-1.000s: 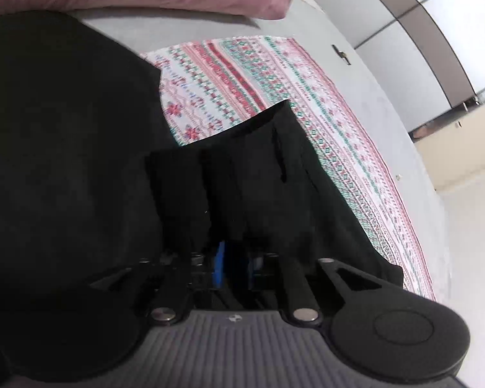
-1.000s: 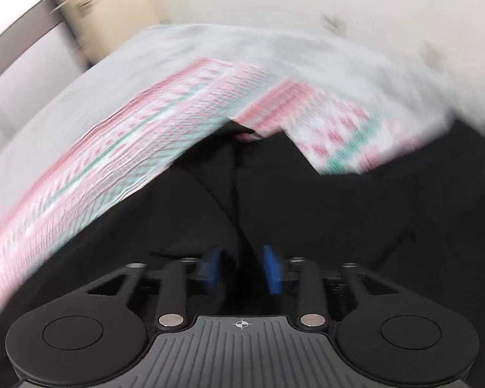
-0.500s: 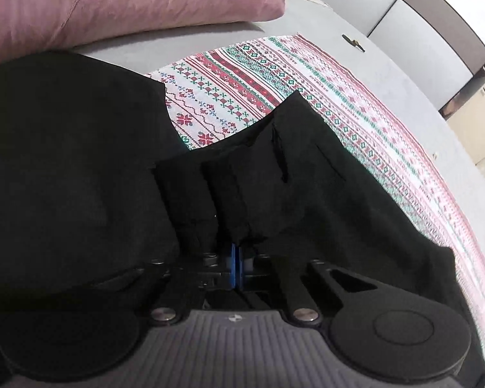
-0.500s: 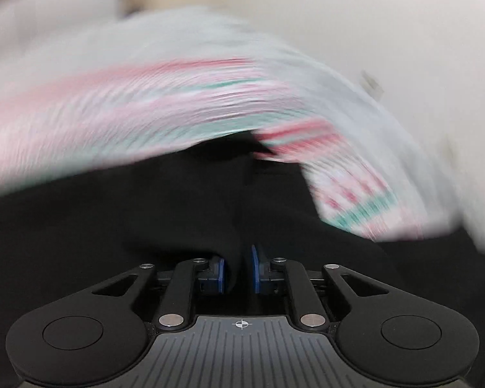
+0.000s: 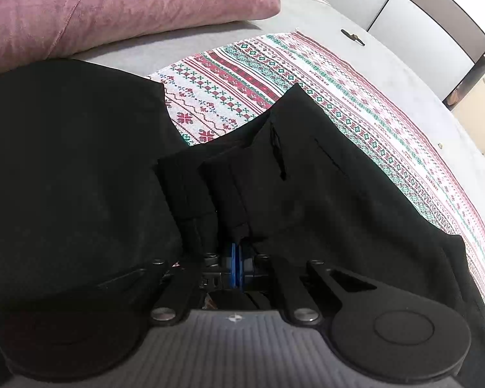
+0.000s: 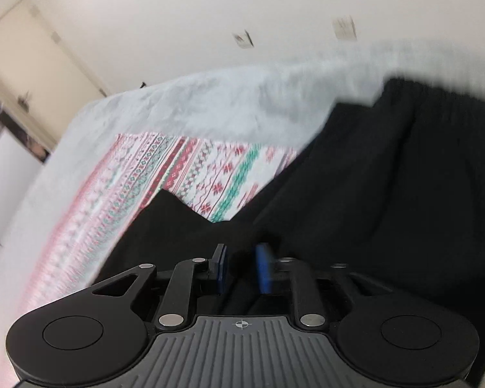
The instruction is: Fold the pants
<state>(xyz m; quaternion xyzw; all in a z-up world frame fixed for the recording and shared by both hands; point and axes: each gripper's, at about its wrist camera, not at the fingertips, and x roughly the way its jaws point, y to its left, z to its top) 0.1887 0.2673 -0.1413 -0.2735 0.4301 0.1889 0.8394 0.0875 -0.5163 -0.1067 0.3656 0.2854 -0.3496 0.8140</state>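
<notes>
Black pants lie on a patterned red, green and white cloth spread over a grey bed. In the left wrist view my left gripper is shut on a fold of the black pants, its blue pads pressed together. In the right wrist view the pants fill the right and lower part, with the waistband at the upper right. My right gripper is open, its blue pads apart just above the black fabric, holding nothing.
A pink pillow lies at the head of the bed beyond the pants. The grey bed sheet runs past the cloth to wardrobe doors. The right wrist view shows the patterned cloth, a cream wall and a door.
My right gripper closed on the pants half a second ago, then opened and let go while swinging. My left gripper shut on the fabric and stays shut.
</notes>
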